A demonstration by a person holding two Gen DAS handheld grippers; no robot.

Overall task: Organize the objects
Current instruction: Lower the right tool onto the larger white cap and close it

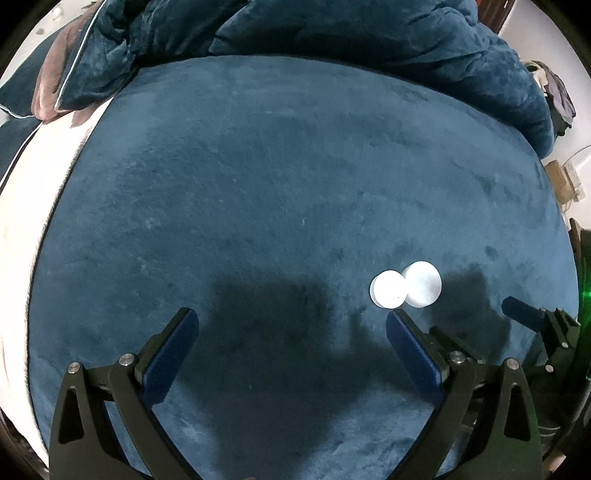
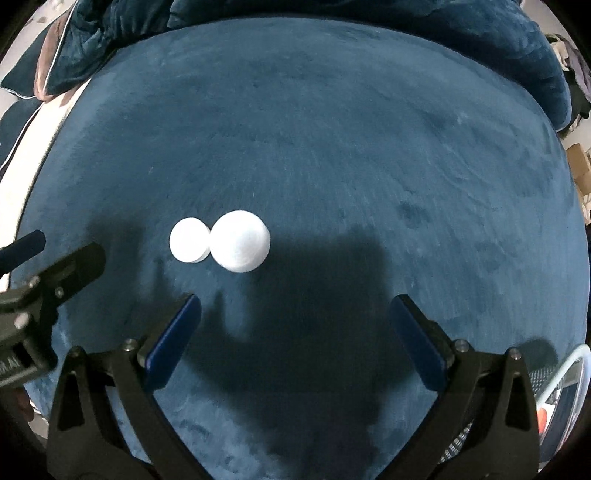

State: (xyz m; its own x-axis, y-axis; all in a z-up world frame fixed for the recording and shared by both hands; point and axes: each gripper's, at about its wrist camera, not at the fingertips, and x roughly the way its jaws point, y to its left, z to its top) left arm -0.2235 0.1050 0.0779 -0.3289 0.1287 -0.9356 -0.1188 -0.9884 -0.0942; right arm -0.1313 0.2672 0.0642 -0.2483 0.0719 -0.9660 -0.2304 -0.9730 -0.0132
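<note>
Bed (image 2: 332,129), blue plush cover, fills both views; rumpled duvet (image 1: 332,33) heaped at the far edge. Soft surface, so anything pressed down will sink and tip.

Left gripper (image 1: 291,325): jaws wide apart, nothing between them. Right gripper (image 2: 293,312): the same, wide apart and empty.

2 white round objects lie on the cover, touching or slightly overlapping. Larger white disc (image 2: 242,240) sits to the right; smaller white disc (image 2: 189,240) to the left, just ahead of the left gripper's right finger (image 1: 410,343). Flat lids or low domes, we cannot tell.

Our reading: we are at the approach, before any grasp. To do it well, we would:
- take 1 piece only, the smaller with the left gripper
- come in low, jaws straddling its rim
- close gently so the neighbour is not nudged
</note>
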